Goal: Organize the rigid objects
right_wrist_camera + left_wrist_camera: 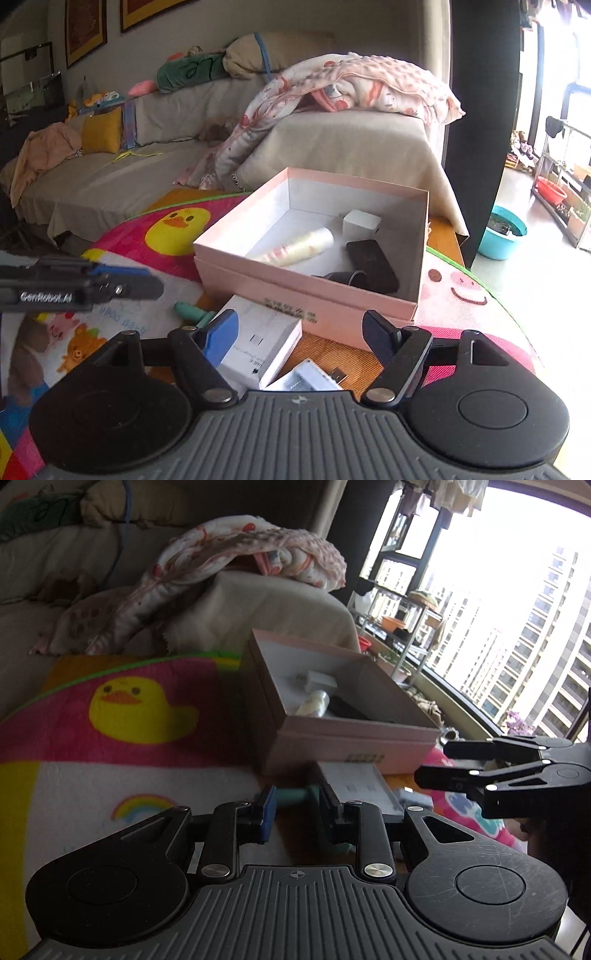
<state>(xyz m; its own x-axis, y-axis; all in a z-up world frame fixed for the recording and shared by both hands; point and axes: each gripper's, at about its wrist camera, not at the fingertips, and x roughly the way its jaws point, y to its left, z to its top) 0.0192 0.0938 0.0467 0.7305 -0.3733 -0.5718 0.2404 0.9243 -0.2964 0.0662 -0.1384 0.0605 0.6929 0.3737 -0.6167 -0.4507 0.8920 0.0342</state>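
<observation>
Between the part-open left tongs [293, 805], seemingly ungripped, lies the teal handle [291, 796]; right tongs [299, 332] gape empty.

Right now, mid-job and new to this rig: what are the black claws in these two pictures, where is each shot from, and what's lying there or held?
Each claw is a hand-held two-finger gripper with a camera looking along its fingers. One picture looks from the left gripper, the other from the right gripper. Both are open and hold nothing. The left one faces a teal object lying on the colourful mat. The right one hovers over a white carton and a small grey device. Behind them, the open pink box already holds a pale tube, a white cube and a dark phone-like slab.
</observation>
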